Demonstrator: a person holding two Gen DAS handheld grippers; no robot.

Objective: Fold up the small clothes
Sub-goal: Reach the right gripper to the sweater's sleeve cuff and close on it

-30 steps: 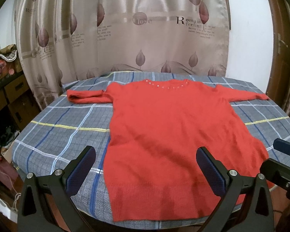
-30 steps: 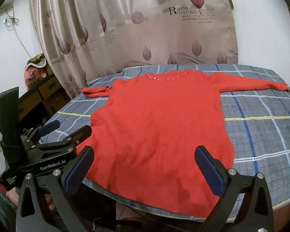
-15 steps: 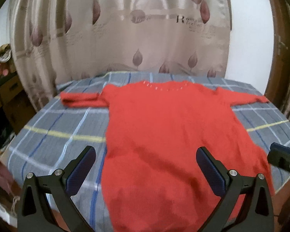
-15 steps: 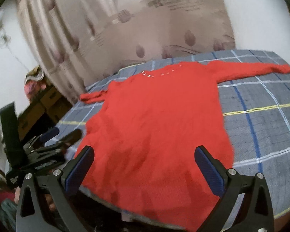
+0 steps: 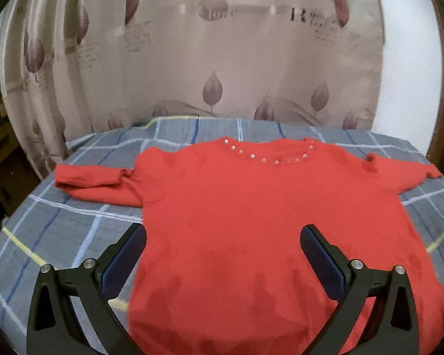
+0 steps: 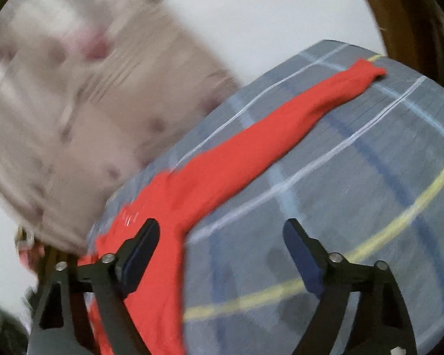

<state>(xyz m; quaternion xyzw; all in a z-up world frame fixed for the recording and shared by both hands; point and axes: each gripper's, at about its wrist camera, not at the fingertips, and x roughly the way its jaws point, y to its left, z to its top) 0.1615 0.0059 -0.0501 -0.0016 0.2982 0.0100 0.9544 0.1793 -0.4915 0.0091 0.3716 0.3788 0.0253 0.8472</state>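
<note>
A red sweater (image 5: 251, 213) with a studded neckline lies flat, front up, on a table under a grey plaid cloth (image 5: 59, 230). Its left sleeve (image 5: 88, 182) is folded short. My left gripper (image 5: 222, 254) hovers open over the sweater's lower body, nothing between its fingers. In the tilted, blurred right wrist view, the long right sleeve (image 6: 281, 136) stretches toward the table's far edge. My right gripper (image 6: 220, 251) hangs above the cloth beside the sleeve's armpit; its jaws are closing, with only bare plaid cloth (image 6: 355, 177) showing between them.
A beige leaf-print curtain (image 5: 216, 59) hangs close behind the table. Dark wooden furniture (image 5: 0, 159) stands at the left, and a brown wooden frame (image 6: 405, 14) rises at the right. The round table's edge curves off near both sleeve ends.
Both grippers moved forward over the table. The right one swung right and rolled, so its view now shows the right sleeve tilted; its jaws have narrowed. The left one came closer to the neckline.
</note>
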